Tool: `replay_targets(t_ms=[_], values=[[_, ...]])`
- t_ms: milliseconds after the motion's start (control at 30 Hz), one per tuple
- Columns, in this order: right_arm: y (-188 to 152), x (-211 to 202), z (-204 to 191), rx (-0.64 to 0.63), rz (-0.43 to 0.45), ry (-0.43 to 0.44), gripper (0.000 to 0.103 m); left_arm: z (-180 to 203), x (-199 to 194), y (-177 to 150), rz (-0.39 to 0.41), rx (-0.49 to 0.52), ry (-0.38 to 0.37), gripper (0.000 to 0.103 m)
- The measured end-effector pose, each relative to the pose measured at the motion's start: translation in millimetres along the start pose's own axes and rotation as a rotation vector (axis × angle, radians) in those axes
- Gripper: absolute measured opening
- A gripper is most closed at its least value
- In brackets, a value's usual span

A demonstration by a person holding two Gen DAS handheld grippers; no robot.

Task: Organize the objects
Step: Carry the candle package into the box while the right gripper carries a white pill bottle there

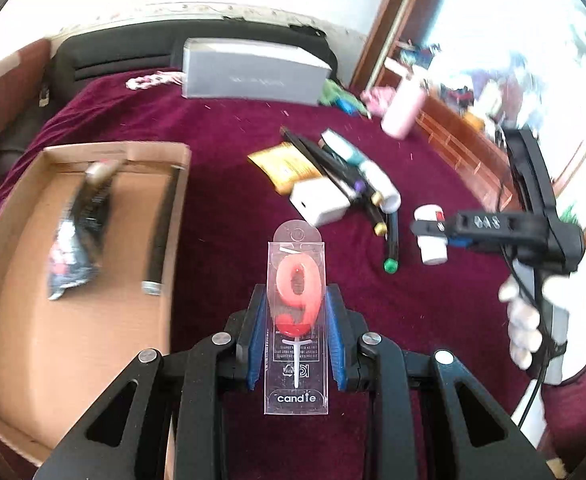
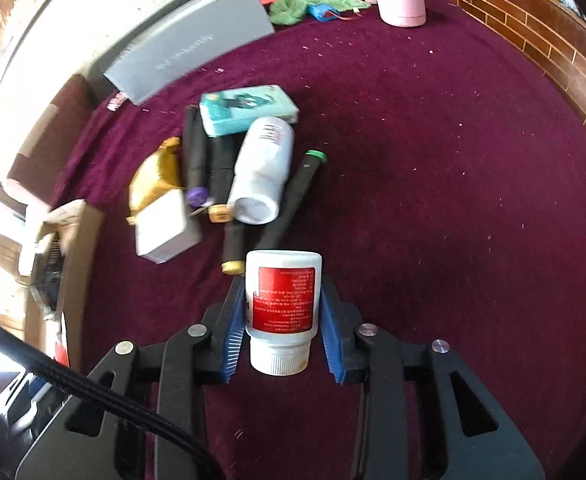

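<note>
Candle pack [image 1: 297, 332] sits upright between the blue pads of your left gripper [image 1: 296, 336], pinched on both long sides, its red number nine facing the camera. Left of that pack lies the open cardboard box [image 1: 13, 280], which holds a dark foil packet [image 1: 79, 236] and a black pen [image 1: 163, 228]. Beyond the pack, on the maroon cloth [image 1: 221, 128], is the pile of pens, a yellow sachet [image 1: 283, 164] and a white block [image 1: 319, 202]. Your right gripper [image 2: 280, 320] has a white bottle with a red label [image 2: 281, 304] between its pads, cap toward the camera; whether the pads press it I cannot tell. Just beyond that bottle lies a second white bottle [image 2: 263, 168] on its side among the pens.
</note>
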State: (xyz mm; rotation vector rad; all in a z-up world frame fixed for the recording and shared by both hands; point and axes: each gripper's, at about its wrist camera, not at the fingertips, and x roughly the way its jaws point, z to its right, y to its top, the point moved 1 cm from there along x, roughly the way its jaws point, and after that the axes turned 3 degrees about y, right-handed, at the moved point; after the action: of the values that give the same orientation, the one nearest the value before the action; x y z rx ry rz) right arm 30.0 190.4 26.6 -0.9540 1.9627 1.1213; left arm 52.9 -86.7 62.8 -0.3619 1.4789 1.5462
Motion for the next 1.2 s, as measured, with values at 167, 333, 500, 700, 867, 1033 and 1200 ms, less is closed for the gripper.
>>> replay_targets(t_ms=[167,333,500,700,867,1033,1200], values=[[-1,-21,-45,-0.072,0.004,0.133,0.032,-53,-34,21,0.058,-0.067,0.095,0.023],[0,-6,-132,-0.176,-0.057,0.288,0.033,-112,-34,47,0.040,-0.135,0.189,0.023],[10,28,-206,-0.236,-0.106,0.340,0.033,-157,4,65,-0.035,-0.171,0.281,0.023],[10,80,-258,-0.284,-0.181,0.281,0.033,-178,54,74,-0.113,-0.153,0.333,0.024],[12,117,-271,-0.290,-0.221,0.220,0.033,-181,68,74,-0.129,-0.172,0.327,0.025],[13,129,-271,-0.289,-0.227,0.186,0.034,-187,66,73,-0.123,-0.178,0.386,0.054],[20,130,-265,-0.272,-0.211,0.196,0.034,-203,48,67,-0.058,-0.312,0.372,0.063]])
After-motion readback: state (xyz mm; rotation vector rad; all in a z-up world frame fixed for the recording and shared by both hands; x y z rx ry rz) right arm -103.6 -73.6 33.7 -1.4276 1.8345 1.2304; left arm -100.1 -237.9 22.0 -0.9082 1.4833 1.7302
